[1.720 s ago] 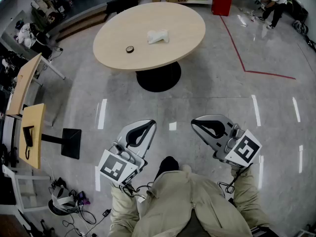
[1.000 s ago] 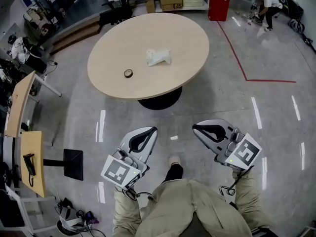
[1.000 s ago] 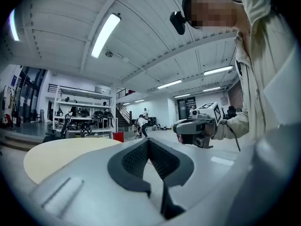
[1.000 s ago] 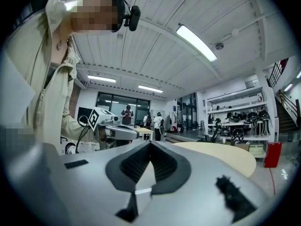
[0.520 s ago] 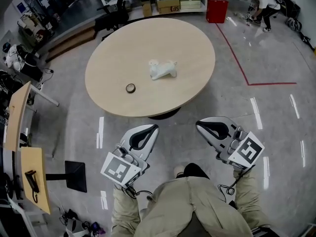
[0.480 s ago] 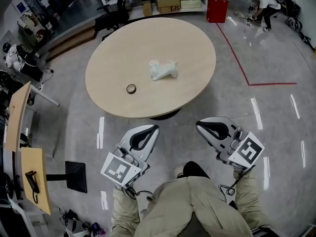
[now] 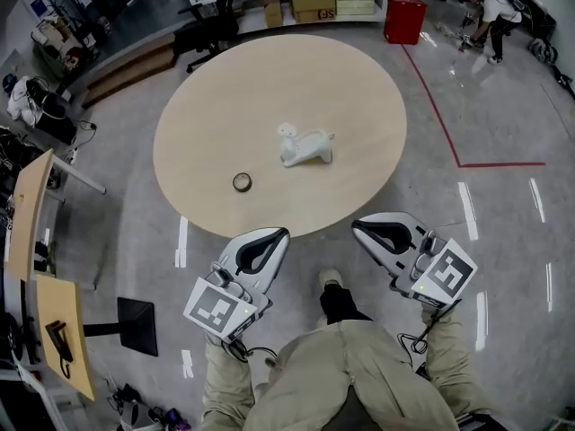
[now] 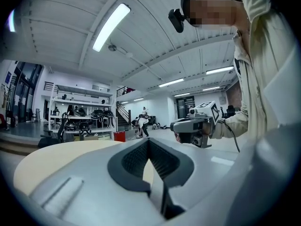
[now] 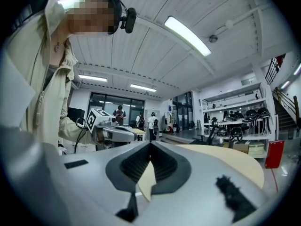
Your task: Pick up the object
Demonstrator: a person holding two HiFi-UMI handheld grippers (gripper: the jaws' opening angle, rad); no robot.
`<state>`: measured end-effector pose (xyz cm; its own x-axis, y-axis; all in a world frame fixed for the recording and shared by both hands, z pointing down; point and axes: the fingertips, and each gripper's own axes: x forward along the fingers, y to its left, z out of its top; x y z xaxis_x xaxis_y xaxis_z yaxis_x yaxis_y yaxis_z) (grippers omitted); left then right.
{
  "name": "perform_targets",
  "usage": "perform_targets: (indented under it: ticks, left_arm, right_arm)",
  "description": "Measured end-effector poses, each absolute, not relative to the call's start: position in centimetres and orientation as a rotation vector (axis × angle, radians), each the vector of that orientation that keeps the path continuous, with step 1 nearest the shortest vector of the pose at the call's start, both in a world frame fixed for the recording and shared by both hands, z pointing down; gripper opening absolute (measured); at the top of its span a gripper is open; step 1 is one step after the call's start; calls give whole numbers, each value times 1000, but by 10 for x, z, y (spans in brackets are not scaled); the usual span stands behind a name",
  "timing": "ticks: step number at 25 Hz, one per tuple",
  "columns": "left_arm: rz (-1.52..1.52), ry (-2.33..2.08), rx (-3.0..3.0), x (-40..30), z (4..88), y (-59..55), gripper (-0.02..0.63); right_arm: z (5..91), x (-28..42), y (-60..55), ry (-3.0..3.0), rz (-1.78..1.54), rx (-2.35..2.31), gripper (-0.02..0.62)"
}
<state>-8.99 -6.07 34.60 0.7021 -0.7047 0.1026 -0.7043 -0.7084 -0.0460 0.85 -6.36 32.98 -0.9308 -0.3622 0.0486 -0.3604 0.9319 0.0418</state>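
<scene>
On the round light-wood table (image 7: 269, 88) lies a white toy animal (image 7: 305, 146), with a small dark ring (image 7: 242, 182) to its left. Both grippers hang over the floor just short of the table's near edge, well apart from both objects. My left gripper (image 7: 280, 232) is shut and empty; in the left gripper view its tips (image 8: 148, 140) meet, with the tabletop (image 8: 56, 154) beyond. My right gripper (image 7: 357, 224) is also shut and empty; in the right gripper view its tips (image 9: 150, 144) touch. Neither gripper view shows the toy.
A red bin (image 7: 403, 18), cardboard boxes (image 7: 314, 7) and a black chair (image 7: 202, 34) stand behind the table. Wooden side desks (image 7: 22, 200) line the left. Red floor tape (image 7: 440, 115) runs at the right, and a person (image 7: 490, 7) bends at the far right.
The table, the toy and the ring have come nearer and lower in the head view as the person walked up. Both grippers kept their pose and stayed shut.
</scene>
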Motion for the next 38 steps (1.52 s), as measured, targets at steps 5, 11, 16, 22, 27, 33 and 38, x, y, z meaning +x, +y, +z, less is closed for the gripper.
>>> perform_targets:
  ticks: [5,11,16,22,27,33,38]
  left_arm:
    - [-174,1209,-2894,-90,342,-102,6]
    - [-183,1233,-2900,-93,345,-137,6]
    - [-194,1263,-2899,-96,349,-164,6]
    - [-225,1290,-2904,-95,357,-188,6]
    - [-196,1308,-2878,-101,356,-206,6]
    - [-220,1333,-2936,-112,365,-219,6]
    - [-211,1306,-2947,-120,363,-229,6]
  right_arm:
    - [331,1,-103,-3034,-33,521,2]
    - [331,-7,-141,-3048,-16,488,2]
    - [345,-4,-170,-3046,-5,459,2]
    - [341,-10,-197,-3064,16,446,2]
    - [349,-15,-215,-3059,37,406,2]
    - [350,-33,-233,-3039,33,401,2]
    - [347,-44,-241,-3037,44,414,2]
